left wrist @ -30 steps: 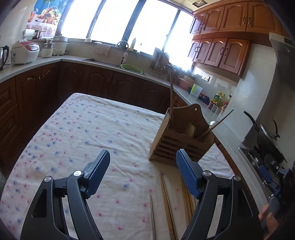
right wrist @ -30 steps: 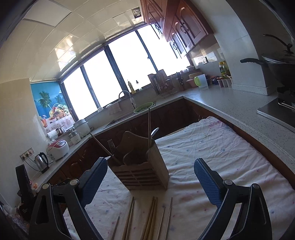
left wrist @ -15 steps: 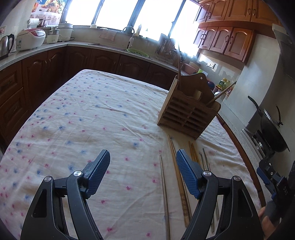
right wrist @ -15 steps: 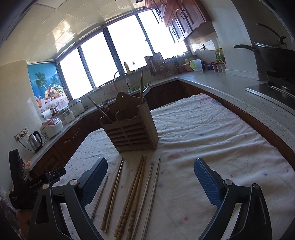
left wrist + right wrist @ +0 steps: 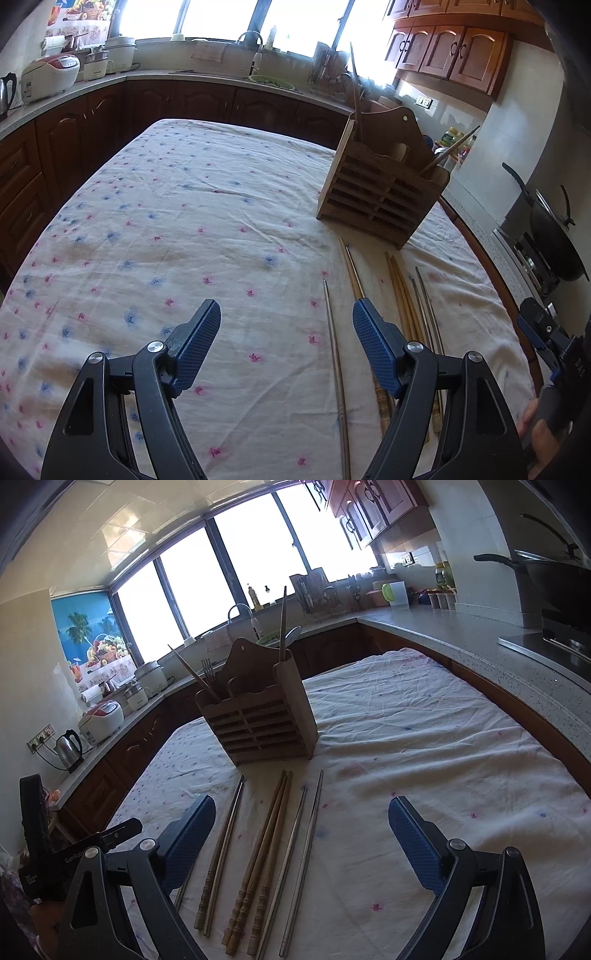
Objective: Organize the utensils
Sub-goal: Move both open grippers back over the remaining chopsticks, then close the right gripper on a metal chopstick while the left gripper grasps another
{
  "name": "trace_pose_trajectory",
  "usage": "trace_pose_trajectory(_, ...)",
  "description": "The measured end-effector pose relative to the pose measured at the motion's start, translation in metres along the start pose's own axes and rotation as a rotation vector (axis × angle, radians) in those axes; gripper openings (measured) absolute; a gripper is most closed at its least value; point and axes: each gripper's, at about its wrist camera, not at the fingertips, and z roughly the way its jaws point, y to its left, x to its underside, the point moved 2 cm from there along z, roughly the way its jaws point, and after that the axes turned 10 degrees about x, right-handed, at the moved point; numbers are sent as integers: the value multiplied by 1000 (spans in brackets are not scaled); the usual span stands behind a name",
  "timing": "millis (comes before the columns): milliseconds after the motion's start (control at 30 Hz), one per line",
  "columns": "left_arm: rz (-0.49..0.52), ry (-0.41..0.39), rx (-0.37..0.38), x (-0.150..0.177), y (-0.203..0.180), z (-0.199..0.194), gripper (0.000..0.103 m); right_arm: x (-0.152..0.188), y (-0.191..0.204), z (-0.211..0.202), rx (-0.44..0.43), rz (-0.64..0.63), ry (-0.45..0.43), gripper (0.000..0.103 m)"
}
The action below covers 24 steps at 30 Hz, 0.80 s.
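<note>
A wooden slatted utensil holder (image 5: pixel 380 188) stands on the cloth-covered table (image 5: pixel 177 221), with a few chopsticks and a fork in it; it also shows in the right wrist view (image 5: pixel 262 720). Several chopsticks lie side by side in front of it: wooden ones (image 5: pixel 262 853) and metal ones (image 5: pixel 306 849). In the left wrist view a metal chopstick (image 5: pixel 336 365) lies between the fingers' line and wooden ones (image 5: pixel 400 306) to the right. My left gripper (image 5: pixel 286 347) is open and empty above the cloth. My right gripper (image 5: pixel 301 842) is open and empty, hovering over the chopsticks.
Kitchen counters (image 5: pixel 480 635) and dark wood cabinets (image 5: pixel 74 122) ring the table. A wok (image 5: pixel 554 236) sits on the stove at right. A rice cooker (image 5: pixel 50 75) and a kettle (image 5: pixel 70 747) stand on the counter, a sink (image 5: pixel 258 74) under the windows.
Both grippers have pulled back and tilted down from the holder; the chopsticks on the cloth have come fully into view. Both grippers stay open.
</note>
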Motion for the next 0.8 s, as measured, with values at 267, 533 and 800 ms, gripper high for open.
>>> trace_pose_trajectory(267,28,61,6,-1,-8,19,73,0,10,20,-10,-36,55,84)
trace_pose_trajectory(533,61,176,39,-1,-19,49,40,0,20,63,-31,-58,192,35)
trace_pose_trajectory(800,74,242,61,-4,-23,76,30,2,28,102,-17,-97,294,21)
